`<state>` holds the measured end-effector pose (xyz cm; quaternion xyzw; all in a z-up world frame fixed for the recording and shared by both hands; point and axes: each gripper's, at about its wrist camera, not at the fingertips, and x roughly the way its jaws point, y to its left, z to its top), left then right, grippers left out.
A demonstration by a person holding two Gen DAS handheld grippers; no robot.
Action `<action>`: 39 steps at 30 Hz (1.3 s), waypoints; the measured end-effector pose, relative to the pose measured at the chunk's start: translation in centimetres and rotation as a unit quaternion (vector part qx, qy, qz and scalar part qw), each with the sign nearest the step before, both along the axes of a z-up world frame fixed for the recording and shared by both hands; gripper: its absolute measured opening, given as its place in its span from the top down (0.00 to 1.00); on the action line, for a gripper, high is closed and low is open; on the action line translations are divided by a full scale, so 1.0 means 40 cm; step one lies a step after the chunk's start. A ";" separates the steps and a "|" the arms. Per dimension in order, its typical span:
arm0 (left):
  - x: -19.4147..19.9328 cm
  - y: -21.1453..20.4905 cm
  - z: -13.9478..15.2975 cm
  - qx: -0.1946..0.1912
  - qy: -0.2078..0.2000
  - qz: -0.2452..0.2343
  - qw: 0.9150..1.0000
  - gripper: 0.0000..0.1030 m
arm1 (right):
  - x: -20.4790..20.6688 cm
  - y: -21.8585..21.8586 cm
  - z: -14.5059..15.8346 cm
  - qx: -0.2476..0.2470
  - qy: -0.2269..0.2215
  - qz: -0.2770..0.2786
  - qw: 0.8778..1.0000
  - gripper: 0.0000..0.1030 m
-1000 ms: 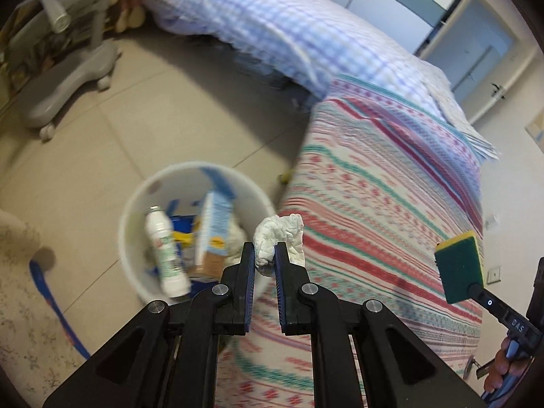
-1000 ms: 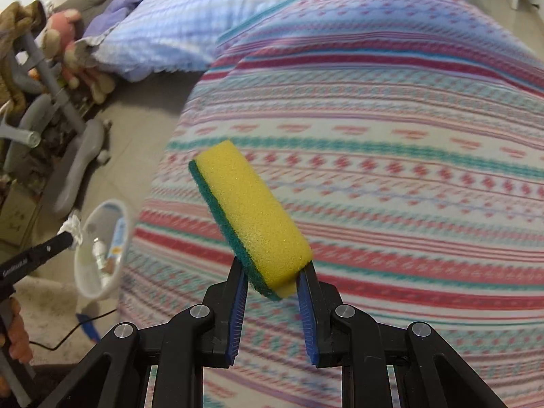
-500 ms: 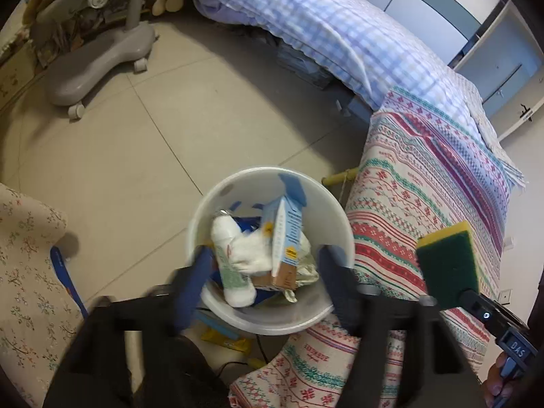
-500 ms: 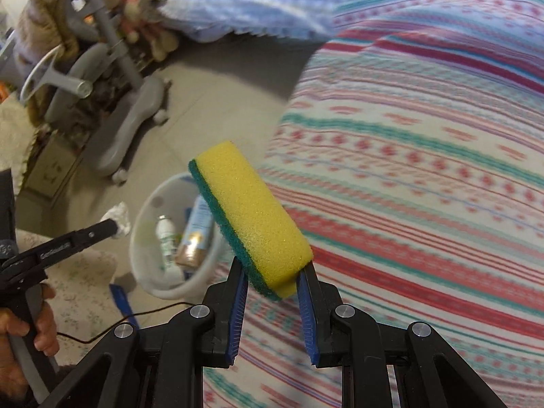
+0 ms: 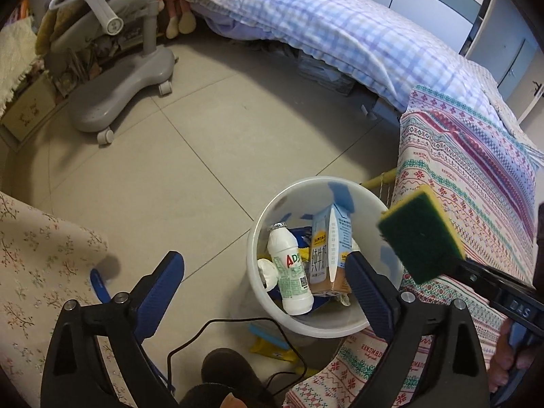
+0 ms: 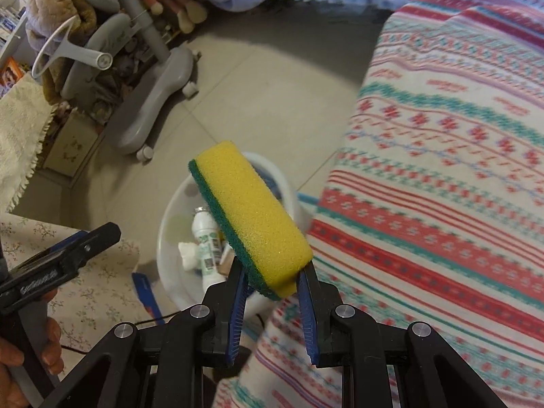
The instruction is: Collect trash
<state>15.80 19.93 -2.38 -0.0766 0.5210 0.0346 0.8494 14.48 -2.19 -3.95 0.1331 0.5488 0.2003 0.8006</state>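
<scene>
Tissue (image 5: pixel 267 271) now binned, half-hidden.

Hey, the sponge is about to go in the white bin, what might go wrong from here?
1. The sponge hangs near the bin's rim beside the striped blanket; released early, it may land outside.
2. The milk carton and bottle stand tall inside, so the sponge might bounce off.
3. The left gripper, jaws opening and empty, could bump the rim.

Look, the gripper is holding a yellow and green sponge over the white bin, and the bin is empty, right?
Not quite. The sponge is over the white bin, but the bin is not empty: the left wrist view shows a white bottle, a milk carton and a crumpled tissue inside.
</scene>
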 end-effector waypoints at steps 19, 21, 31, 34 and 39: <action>-0.133 -0.154 0.028 -0.002 -0.027 -0.043 0.999 0.02 | -0.150 -0.154 0.073 -0.056 -0.057 -0.054 0.995 0.33; -0.167 -0.182 0.032 0.006 -0.039 -0.043 0.998 0.02 | -0.197 -0.190 0.079 -0.069 -0.064 -0.068 0.993 0.31; -0.318 -0.314 0.012 0.035 -0.062 -0.033 0.997 0.02 | -0.401 -0.354 0.102 -0.179 -0.091 -0.162 0.966 0.24; -0.350 -0.329 0.002 0.043 -0.065 -0.018 0.997 0.02 | -0.443 -0.384 0.109 -0.194 -0.102 -0.179 0.959 0.23; -0.380 -0.341 0.010 0.048 -0.081 -0.010 0.995 0.02 | -0.505 -0.412 0.091 -0.206 -0.107 -0.197 0.952 0.19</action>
